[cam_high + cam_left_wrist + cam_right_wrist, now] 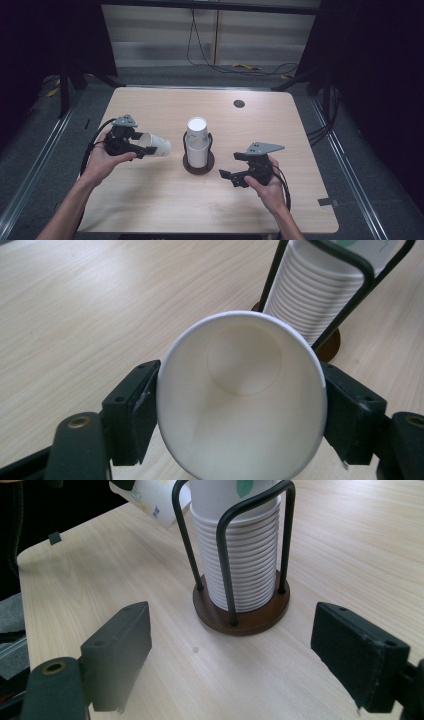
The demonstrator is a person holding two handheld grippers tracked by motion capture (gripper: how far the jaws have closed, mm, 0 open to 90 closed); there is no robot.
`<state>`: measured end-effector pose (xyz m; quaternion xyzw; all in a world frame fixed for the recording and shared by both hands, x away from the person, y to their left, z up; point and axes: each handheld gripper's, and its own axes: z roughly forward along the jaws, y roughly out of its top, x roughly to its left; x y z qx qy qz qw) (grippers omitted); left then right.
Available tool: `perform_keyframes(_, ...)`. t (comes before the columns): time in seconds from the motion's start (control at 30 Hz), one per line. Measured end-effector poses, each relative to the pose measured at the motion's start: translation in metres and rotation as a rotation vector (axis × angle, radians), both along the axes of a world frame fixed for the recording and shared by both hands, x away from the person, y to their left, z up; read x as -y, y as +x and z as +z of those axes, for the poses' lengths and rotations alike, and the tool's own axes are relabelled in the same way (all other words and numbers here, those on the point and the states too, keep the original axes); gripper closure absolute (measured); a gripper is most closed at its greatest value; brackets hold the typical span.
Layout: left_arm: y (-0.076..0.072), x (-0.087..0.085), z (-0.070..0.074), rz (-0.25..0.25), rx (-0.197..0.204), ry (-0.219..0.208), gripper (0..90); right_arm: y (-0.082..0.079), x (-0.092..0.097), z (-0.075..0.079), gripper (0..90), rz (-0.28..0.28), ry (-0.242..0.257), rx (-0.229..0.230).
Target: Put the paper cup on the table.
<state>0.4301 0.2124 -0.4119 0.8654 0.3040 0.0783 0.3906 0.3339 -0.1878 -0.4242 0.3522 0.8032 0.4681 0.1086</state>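
Note:
My left gripper (141,146) is shut on a single white paper cup (156,145), which lies on its side above the table with its base pointing toward the middle. In the left gripper view the cup's open mouth (240,365) faces the camera, and the pads (135,410) press on both sides of its rim. A stack of white paper cups (197,142) stands in a black wire holder with a round brown base (245,617) at the table's centre. My right gripper (227,176) is open and aimed at that holder from the right, with bare table between its jaws (247,650).
The wooden table (150,200) has a round cable hole (239,103) at the back right. A dark piece of tape (327,202) sits near the front right corner. Cables trail over the floor beyond the far edge.

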Motion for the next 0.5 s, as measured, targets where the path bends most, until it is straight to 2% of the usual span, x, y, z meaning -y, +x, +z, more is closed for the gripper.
perform_keyframes(0.2, 0.006, 0.002, 0.002, -0.003, -0.022, 0.044, 25.5, -0.001, -0.002, 0.003, 16.1, 0.001, -0.001, 0.013)
perform_keyframes(0.33, 0.013, 0.005, 0.005, 0.000, -0.052, 0.072, 25.6, 0.002, -0.004, 0.000, 16.3, 0.005, -0.006, 0.000)
perform_keyframes(0.5, 0.018, 0.011, 0.006, 0.008, -0.061, 0.111, 25.6, 0.002, -0.005, -0.001, 16.7, 0.013, -0.009, -0.002)
